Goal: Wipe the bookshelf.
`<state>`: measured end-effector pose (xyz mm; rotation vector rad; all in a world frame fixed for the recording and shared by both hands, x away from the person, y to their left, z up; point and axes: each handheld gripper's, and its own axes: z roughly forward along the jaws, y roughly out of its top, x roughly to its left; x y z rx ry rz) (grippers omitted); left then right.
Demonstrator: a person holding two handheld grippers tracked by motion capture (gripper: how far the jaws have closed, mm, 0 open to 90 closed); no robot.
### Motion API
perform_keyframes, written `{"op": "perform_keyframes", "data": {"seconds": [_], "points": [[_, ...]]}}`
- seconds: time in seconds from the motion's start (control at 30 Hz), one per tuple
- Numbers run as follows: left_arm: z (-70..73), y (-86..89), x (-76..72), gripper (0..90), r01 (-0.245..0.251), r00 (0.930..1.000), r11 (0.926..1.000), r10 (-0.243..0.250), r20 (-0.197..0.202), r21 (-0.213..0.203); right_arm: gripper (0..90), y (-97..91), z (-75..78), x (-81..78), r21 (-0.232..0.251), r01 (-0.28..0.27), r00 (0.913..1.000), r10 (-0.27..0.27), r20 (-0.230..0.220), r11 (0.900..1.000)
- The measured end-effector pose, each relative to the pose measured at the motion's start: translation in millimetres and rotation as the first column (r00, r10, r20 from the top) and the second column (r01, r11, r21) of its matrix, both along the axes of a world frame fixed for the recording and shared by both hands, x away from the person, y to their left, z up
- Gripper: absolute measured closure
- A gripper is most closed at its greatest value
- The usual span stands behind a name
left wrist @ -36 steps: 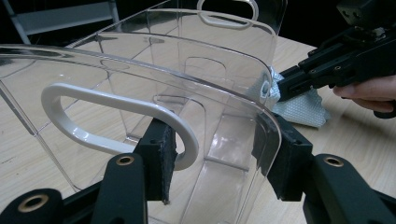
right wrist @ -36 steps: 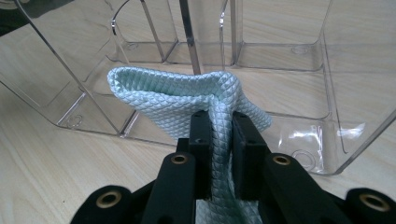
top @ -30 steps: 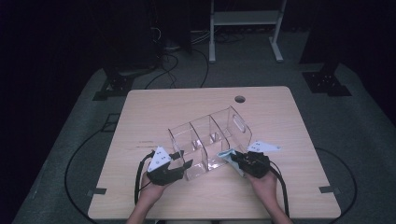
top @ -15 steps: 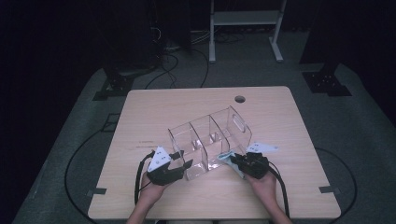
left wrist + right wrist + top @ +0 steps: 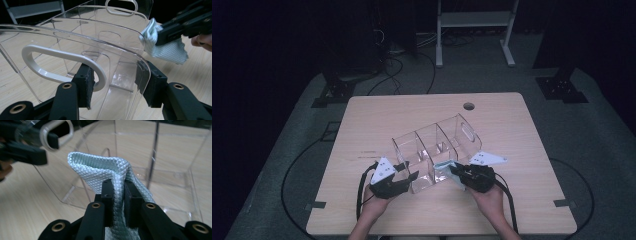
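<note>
A clear plastic organizer (image 5: 432,145) with several compartments lies slantwise on the wooden table (image 5: 377,120). My left gripper (image 5: 409,176) is shut on its near end wall, one pad inside and one outside, beside the white-rimmed handle slot (image 5: 50,53). In the left gripper view that gripper (image 5: 113,77) clamps the clear wall (image 5: 100,40). My right gripper (image 5: 454,172) is shut on a folded pale mint cloth (image 5: 442,166). The cloth (image 5: 100,167) stands up between the jaws of the right gripper (image 5: 117,192), against the organizer's side wall (image 5: 170,157). The cloth (image 5: 172,51) touches the wall's edge.
A round cable hole (image 5: 469,106) sits near the table's far edge. Bare tabletop lies left, right and beyond the organizer. Cables run over the dark floor (image 5: 302,165) around the table, and a white frame (image 5: 472,20) stands behind it.
My right gripper has shifted slightly with the cloth along the organizer's near side. The left gripper and the organizer have stayed where they were.
</note>
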<state>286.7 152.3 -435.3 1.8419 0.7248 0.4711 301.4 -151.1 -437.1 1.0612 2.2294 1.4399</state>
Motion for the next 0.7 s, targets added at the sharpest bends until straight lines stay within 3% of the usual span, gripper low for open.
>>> {"op": "perform_keyframes", "data": {"seconds": [0.1,0.17,0.27,0.53,0.63,0.7], "points": [[0.1,0.1,0.2,48.9,0.001,1.0,1.0,-0.001,0.0,-0.001,79.8,3.3,6.3,-1.9,0.022,-0.015,0.9999,0.015,0.007,0.9996],[-0.2,-0.4,0.1,48.9,-0.002,1.0,1.0,0.002,-0.001,-0.004,79.8,10.5,20.2,-7.7,0.035,-0.036,0.9982,0.035,0.049,0.9987],[0.0,-0.6,-0.4,48.9,-0.001,1.0,1.0,0.001,-0.001,0.0,79.7,21.4,23.2,-6.8,0.034,-0.066,0.9971,0.065,0.039,0.9972],[-0.2,-0.7,0.0,48.9,-0.001,1.0,1.0,0.001,0.0,0.001,79.7,41.6,-14.6,-3.9,-0.072,-0.096,0.9951,0.094,-0.03,0.9927],[-0.5,-0.5,-0.1,48.9,0.0,1.0,1.0,0.0,0.002,0.0,79.7,41.5,-26.4,-1.3,-0.075,-0.1,0.9931,0.095,-0.069,0.9922],[-0.3,-0.2,-0.1,48.9,0.001,1.0,1.0,-0.001,0.002,0.0,79.7,40.3,-22.5,-1.6,-0.07,-0.099,0.9936,0.095,-0.062,0.9926]]}}
